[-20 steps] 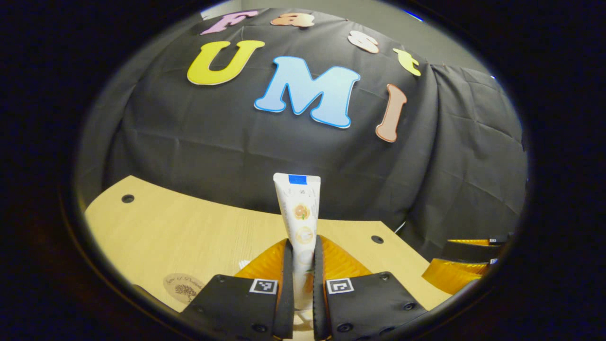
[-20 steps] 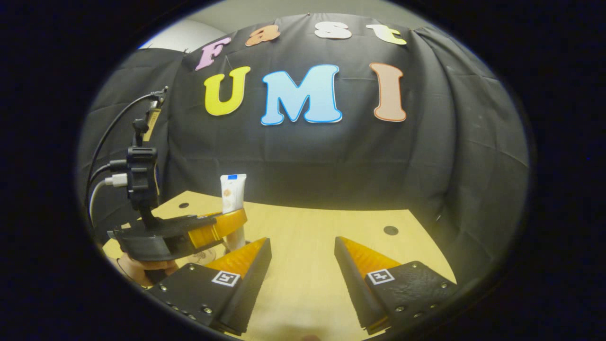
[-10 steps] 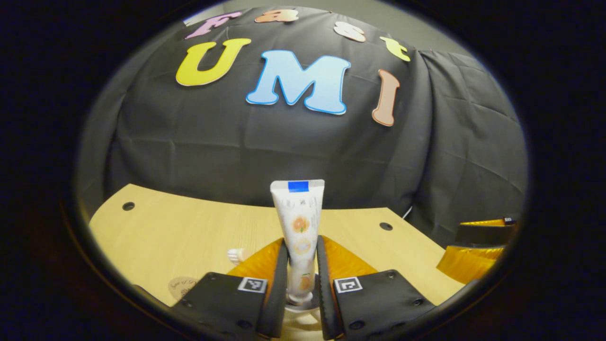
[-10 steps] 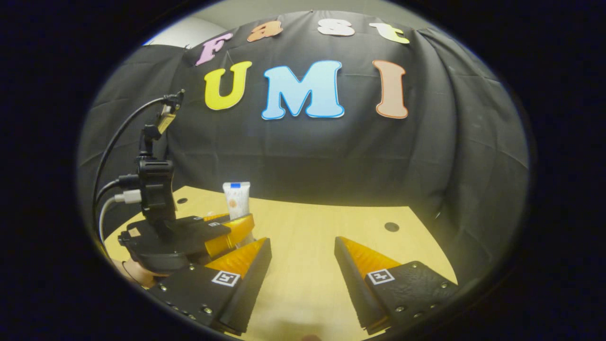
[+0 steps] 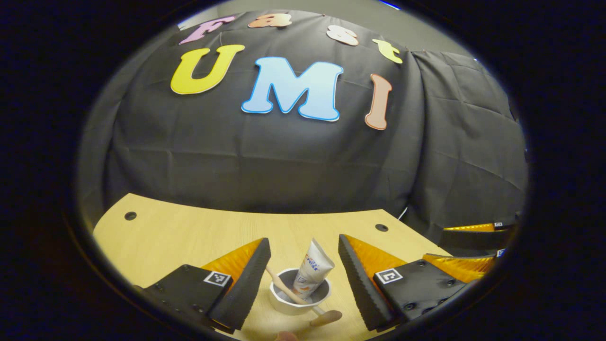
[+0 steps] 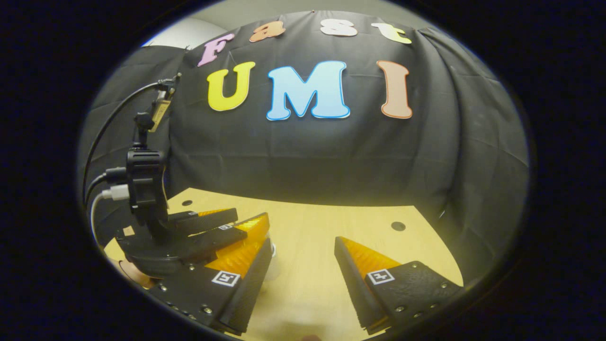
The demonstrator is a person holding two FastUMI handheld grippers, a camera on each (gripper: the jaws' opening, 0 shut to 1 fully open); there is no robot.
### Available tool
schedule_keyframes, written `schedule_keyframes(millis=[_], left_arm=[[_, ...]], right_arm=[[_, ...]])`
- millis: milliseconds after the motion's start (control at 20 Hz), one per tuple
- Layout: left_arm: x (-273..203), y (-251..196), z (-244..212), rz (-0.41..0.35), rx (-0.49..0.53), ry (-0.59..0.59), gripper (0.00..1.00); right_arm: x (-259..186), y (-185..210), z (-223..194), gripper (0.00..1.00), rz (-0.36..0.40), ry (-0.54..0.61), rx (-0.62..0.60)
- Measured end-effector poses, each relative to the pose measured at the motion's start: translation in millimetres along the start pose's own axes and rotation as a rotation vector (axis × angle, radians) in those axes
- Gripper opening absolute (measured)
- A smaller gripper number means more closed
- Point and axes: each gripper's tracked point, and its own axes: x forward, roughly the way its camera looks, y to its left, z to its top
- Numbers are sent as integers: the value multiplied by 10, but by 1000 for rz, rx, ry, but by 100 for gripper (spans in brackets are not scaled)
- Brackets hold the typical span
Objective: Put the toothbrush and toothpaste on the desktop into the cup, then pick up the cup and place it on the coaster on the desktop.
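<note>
In the left gripper view a small white cup stands on the wooden desktop, just ahead of and between my left gripper's fingers. The toothpaste tube sits in the cup and leans to the right. A wooden toothbrush handle slants in the cup beside it. My left gripper is open and touches neither. My right gripper is open over bare desktop and holds nothing. The left gripper appears at the left of the right gripper view, its fingers apart.
The right gripper sits at the right edge of the left gripper view. A hand holds the left gripper, whose mast and cables rise above it. Round holes mark the desktop's far side, near the black cloth wall.
My left gripper has opened and let go of the toothpaste tube, which dropped into the cup and now leans there. The right gripper has barely moved.
</note>
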Motion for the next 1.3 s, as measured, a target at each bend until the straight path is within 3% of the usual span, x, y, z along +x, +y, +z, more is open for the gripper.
schedule_keyframes(millis=[450,800,1300], left_arm=[[-393,173,496,-3,13,-108,93],[-710,524,650,39,12,-135,93],[-1071,881,754,84,18,-152,93]], right_arm=[[39,261,49,82,12,9,21],[154,581,-90,82,45,65,15],[350,840,-546,82,45,279,-42]])
